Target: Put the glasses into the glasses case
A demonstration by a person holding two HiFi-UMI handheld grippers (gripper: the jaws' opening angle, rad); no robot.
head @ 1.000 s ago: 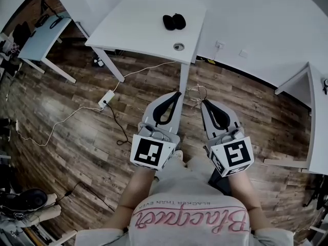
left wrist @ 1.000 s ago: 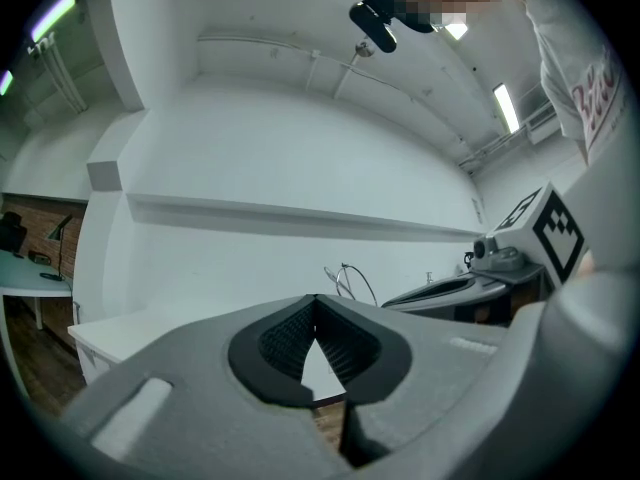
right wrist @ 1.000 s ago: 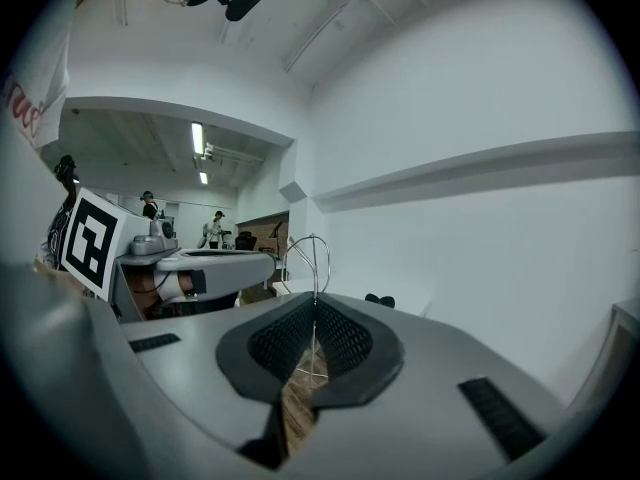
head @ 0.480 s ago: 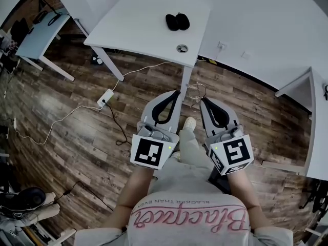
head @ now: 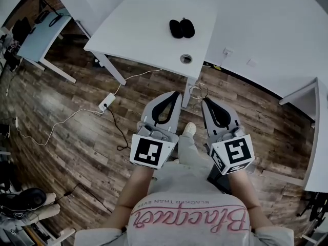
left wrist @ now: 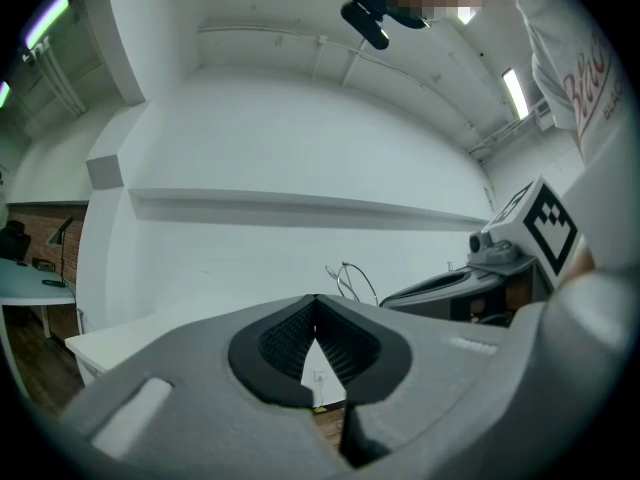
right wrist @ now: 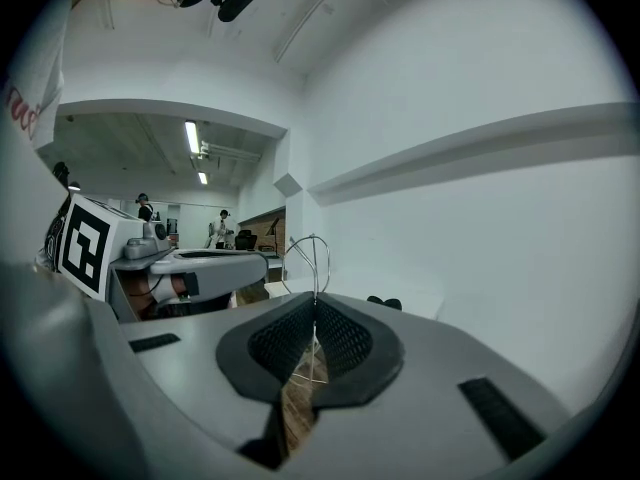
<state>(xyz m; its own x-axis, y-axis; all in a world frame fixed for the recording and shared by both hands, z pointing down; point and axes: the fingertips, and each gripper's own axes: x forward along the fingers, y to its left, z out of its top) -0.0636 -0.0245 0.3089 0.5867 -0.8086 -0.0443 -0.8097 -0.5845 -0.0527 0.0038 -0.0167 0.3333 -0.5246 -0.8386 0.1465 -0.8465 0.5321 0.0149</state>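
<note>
Jaws of left gripper (head: 176, 94) and right gripper (head: 205, 101) are held clenched, empty | dark glasses-or-case item (head: 182, 28) is seen far ahead on white worktop (head: 138, 29) | long axis left-right, judged more in line with left gripper.

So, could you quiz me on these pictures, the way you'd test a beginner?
1. True or false: the left gripper is carrying something.
2. What does the right gripper hold? A) a power cable B) thin wire-frame glasses C) nothing
3. Where does the black glasses case lie?

Key:
1. False. Its jaws are together with nothing between them.
2. B. The jaws are closed on the wire frame, and a lens loop sticks up past the tips.
3. On the white table, ahead of both grippers and well out of their reach for now.
</note>
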